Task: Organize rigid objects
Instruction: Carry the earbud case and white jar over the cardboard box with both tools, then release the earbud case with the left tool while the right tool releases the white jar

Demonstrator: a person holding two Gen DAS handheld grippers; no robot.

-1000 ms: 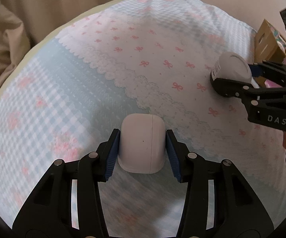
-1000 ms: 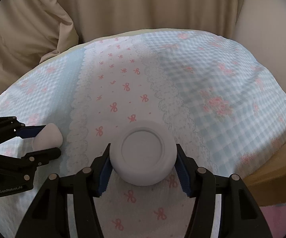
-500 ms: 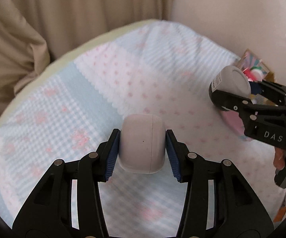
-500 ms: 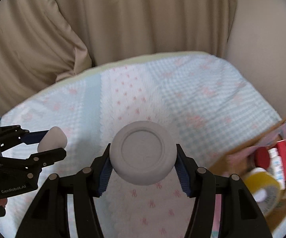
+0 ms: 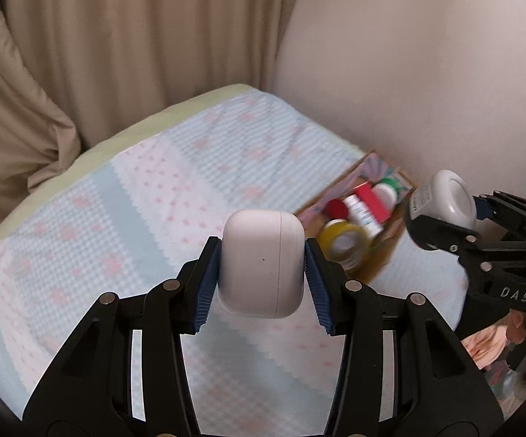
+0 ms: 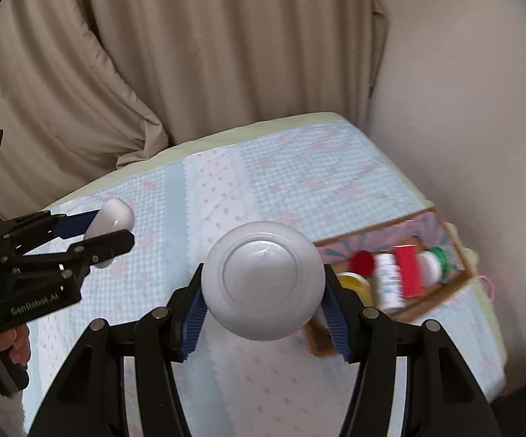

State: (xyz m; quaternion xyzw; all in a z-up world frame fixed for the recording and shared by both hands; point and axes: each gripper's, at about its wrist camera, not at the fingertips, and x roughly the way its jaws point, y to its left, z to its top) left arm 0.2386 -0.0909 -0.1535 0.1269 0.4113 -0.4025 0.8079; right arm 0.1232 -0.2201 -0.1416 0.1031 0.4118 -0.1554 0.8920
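My left gripper is shut on a white earbud case and holds it in the air above the bed. It also shows in the right wrist view. My right gripper is shut on a round white jar, also held in the air; it shows at the right of the left wrist view. A cardboard box with a patterned lining lies on the bed at the right, holding a yellow tape roll, a red cap, a small white bottle and a red block.
The bed has a blue and pink checked cover. Beige curtains hang behind it and a plain wall stands to the right. The box sits near the bed's right edge by the wall.
Both grippers have risen well above the bed with their objects still held. The box with its contents has come fully into both views.
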